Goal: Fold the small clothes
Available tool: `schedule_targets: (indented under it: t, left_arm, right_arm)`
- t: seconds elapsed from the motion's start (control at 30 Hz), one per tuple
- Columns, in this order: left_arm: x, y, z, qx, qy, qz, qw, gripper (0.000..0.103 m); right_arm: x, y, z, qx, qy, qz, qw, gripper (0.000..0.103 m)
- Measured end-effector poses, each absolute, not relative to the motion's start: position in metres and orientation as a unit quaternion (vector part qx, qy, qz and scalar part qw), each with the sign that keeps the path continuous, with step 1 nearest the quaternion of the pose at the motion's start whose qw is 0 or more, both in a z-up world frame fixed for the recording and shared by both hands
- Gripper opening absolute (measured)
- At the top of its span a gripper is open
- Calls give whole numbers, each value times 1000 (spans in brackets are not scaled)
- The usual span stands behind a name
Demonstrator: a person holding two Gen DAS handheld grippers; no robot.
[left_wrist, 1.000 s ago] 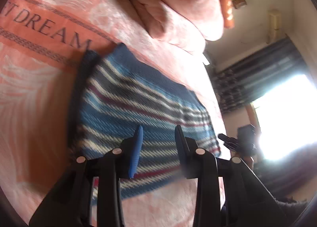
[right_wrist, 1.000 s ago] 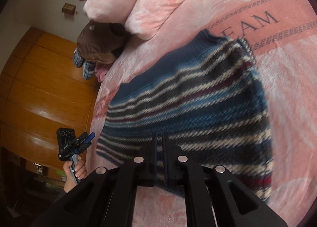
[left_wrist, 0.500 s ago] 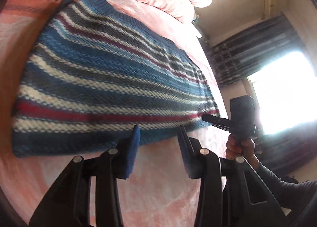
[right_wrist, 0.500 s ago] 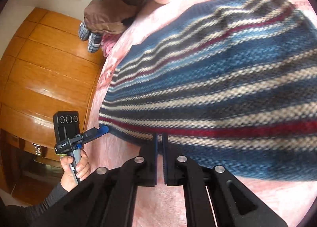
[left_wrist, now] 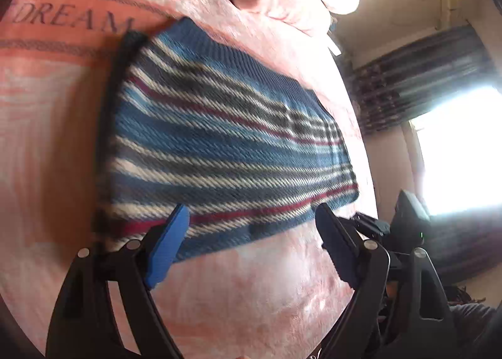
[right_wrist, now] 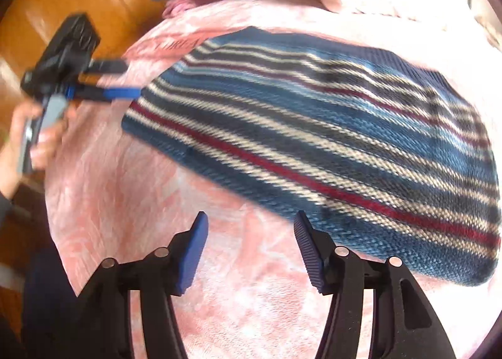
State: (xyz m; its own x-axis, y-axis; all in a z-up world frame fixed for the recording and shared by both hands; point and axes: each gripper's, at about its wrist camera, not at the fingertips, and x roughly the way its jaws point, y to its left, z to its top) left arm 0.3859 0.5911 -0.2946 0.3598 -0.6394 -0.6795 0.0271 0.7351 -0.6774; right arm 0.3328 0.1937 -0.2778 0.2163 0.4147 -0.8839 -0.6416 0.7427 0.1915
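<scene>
While both grippers hang empty, jaws wide apart, the left gripper (left_wrist: 251, 227) over the near hem and the right gripper (right_wrist: 251, 233) just short of it, the striped knit garment (left_wrist: 226, 139) lies flat on the pink bed (left_wrist: 244, 296). Pinching both layers at matching corners should keep the next fold square.

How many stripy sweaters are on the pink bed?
1. A blue striped sweater lies flat on the pink blanket, just ahead of both open hand-held grippers, left and right. Other clothes may be hidden outside the views.
</scene>
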Motion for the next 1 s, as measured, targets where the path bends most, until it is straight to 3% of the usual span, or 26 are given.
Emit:
schedule_targets:
  t: [0.17,0.43,0.7,1.0]
  left_arm:
    - [411,652,-277,-300,532,-154,777,90]
    - [441,713,-315,-329,566,-109,748,90]
    - [477,709,-353,-330,579,-120,736,90]
    - [508,701,-355,-320,581,-151,733,90]
  right_arm:
    - [284,248,-275,-213,466,355,782,72]
    - [264,304,-276,-247,427,380,783,73]
    - [274,340,-289,-263,413,380,785,73]
    - [273,378,-311,-328,350,337,810,73]
